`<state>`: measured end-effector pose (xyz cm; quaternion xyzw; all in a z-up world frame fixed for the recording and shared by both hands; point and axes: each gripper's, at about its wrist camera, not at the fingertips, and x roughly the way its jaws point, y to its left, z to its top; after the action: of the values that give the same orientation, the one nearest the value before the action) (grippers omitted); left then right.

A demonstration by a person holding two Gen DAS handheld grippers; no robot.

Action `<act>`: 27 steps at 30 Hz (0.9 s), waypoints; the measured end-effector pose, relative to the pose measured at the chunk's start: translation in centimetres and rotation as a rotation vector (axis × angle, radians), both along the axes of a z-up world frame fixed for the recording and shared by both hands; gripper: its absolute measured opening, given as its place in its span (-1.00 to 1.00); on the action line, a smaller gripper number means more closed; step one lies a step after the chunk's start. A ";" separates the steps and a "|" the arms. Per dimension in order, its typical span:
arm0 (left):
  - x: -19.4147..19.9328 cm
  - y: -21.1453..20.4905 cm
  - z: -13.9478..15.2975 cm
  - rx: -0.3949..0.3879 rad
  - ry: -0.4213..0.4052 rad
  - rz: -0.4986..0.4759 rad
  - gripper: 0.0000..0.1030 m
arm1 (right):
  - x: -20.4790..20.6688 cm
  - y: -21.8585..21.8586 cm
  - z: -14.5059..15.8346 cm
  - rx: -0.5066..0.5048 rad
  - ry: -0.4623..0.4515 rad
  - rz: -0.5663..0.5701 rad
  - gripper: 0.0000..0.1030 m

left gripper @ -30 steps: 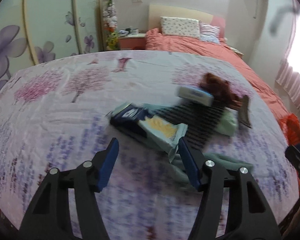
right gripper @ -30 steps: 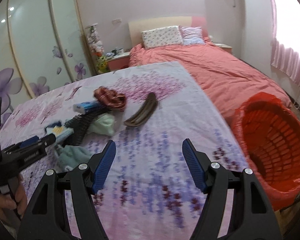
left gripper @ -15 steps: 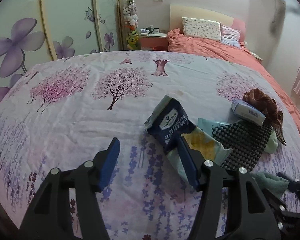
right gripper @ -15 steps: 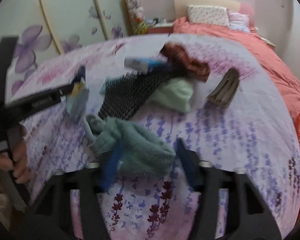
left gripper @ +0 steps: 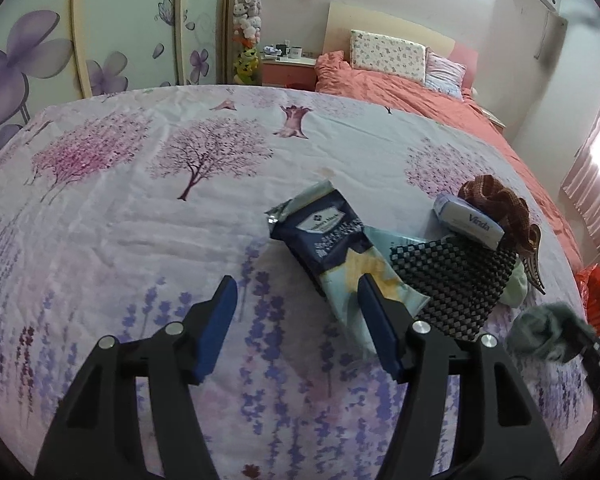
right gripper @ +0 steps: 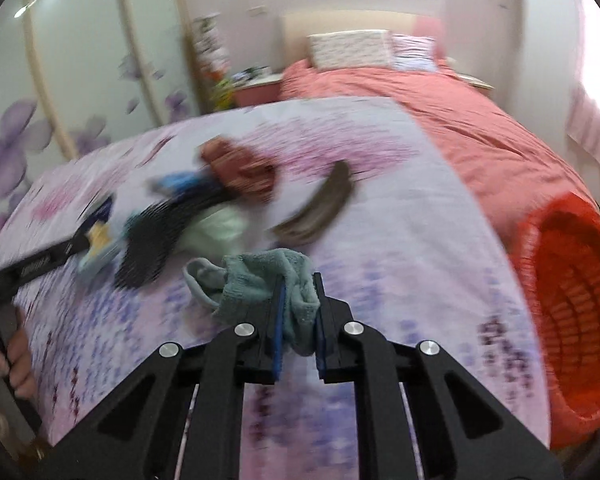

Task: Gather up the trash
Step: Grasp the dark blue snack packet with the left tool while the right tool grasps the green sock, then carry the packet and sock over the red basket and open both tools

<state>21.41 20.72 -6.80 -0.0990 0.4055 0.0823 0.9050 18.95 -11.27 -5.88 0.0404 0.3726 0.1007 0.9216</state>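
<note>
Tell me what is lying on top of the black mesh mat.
A Vinda tissue pack rests on the black mesh mat's far edge, beside a brown knitted cloth. What lies beneath the mat is mostly covered.

The right wrist view is smeared by motion: the brown fabric (right gripper: pixel 240 170), the blue packet (right gripper: pixel 176 182) and the dark curved object (right gripper: pixel 320 210) cannot be made out clearly. The red basket (right gripper: pixel 572 320) is cut by the right edge. In the left wrist view, the green cloth (left gripper: pixel 540 334) is blurred, its grip hidden.
</note>
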 end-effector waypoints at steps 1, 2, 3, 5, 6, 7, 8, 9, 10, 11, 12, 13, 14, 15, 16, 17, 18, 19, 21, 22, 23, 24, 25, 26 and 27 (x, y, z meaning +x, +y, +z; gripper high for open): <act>0.1 -0.2 -0.1 -0.006 0.003 -0.001 0.20 | 0.3 -0.7 0.0 0.007 0.002 -0.020 -0.76; 0.2 -0.3 -0.2 -0.012 0.006 -0.002 0.20 | 0.4 -1.2 0.0 0.016 0.006 -0.040 -0.76; 0.4 -0.4 -0.3 -0.019 0.009 -0.005 0.17 | 0.6 -1.7 -0.1 0.023 0.010 -0.053 -0.76; 0.7 -0.7 -0.5 -0.039 0.008 -0.011 0.08 | 0.6 -2.1 -0.2 0.027 0.013 -0.067 -0.76; 0.9 -0.9 -0.5 -0.046 0.008 -0.013 0.00 | 0.6 -2.3 -0.3 0.028 0.013 -0.070 -0.76; 1.1 -1.1 -0.5 -0.050 0.007 -0.015 -0.04 | 0.5 -2.3 -0.4 0.029 0.014 -0.073 -0.76; 1.2 -1.3 -0.5 -0.051 0.006 -0.016 -0.16 | 0.5 -2.7 -0.4 0.031 0.014 -0.074 -0.76; 1.3 -1.5 -0.5 -0.052 0.005 -0.020 -0.34 | 0.5 -2.8 -0.4 0.033 0.015 -0.075 -0.76; 1.5 -1.8 -0.4 -0.053 0.002 -0.032 -0.44 | 0.4 -2.9 -0.4 0.034 0.014 -0.076 -0.76; 1.5 -1.9 -0.4 -0.051 0.000 -0.039 -0.64 | 0.4 -2.9 -0.4 0.034 0.013 -0.076 -0.76; 1.6 -2.2 -0.2 -0.045 -0.003 -0.050 -0.69 | 0.4 -3.4 -0.2 0.035 0.011 -0.077 -0.76; 1.6 -2.3 -0.1 -0.038 -0.006 -0.055 -0.70 | 0.3 -3.4 -0.2 0.036 0.007 -0.078 -0.76; 1.5 -2.4 0.0 -0.029 -0.011 -0.061 -0.73 | 0.2 -3.5 0.0 0.037 0.003 -0.081 -0.76; 1.5 -2.5 0.2 -0.023 -0.015 -0.066 -0.75 | 0.3 -3.8 0.2 0.039 -0.001 -0.082 -0.76; 1.3 -2.6 0.6 -0.015 -0.024 -0.071 -0.77 | 0.2 -4.0 0.4 0.041 -0.006 -0.085 -0.76; 1.1 -2.6 0.8 -0.009 -0.029 -0.073 -0.77 | 0.1 -4.1 0.6 0.045 -0.013 -0.089 -0.76; 1.0 -2.6 1.2 -0.002 -0.036 -0.074 -0.77 | -0.1 -4.3 1.0 0.050 -0.023 -0.094 -0.76; 0.7 -2.7 1.6 0.007 -0.046 -0.076 -0.78 | -0.3 -4.5 1.4 0.058 -0.035 -0.099 -0.76; 0.2 -2.9 2.7 0.032 -0.068 -0.083 -0.78 | -0.7 -4.9 2.0 0.069 -0.058 -0.108 -0.76; 0.0 -3.0 3.1 0.039 -0.076 -0.087 -0.78 | -1.0 -5.2 2.4 0.073 -0.069 -0.112 -0.76; -0.2 -3.2 3.7 0.046 -0.088 -0.094 -0.78 | -1.3 -5.4 2.8 0.078 -0.083 -0.117 -0.76; -0.4 -3.4 4.2 0.050 -0.097 -0.099 -0.78 | -1.5 -5.7 3.2 0.082 -0.099 -0.122 -0.76; -0.7 -3.7 4.7 0.054 -0.107 -0.107 -0.78 | -1.9 -6.0 3.7 0.086 -0.116 -0.130 -0.76; -0.9 -4.0 5.2 0.054 -0.116 -0.118 -0.78 | -2.2 -6.2 3.9 0.088 -0.127 -0.135 -0.76; -1.2 -4.4 5.7 0.054 -0.122 -0.127 -0.78 | -2.5 -6.6 4.2 0.094 -0.143 -0.145 -0.76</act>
<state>20.25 16.34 -1.15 -0.0534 0.3527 0.0294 0.9338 16.41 -17.83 -1.67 0.1031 0.2971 0.0535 0.9477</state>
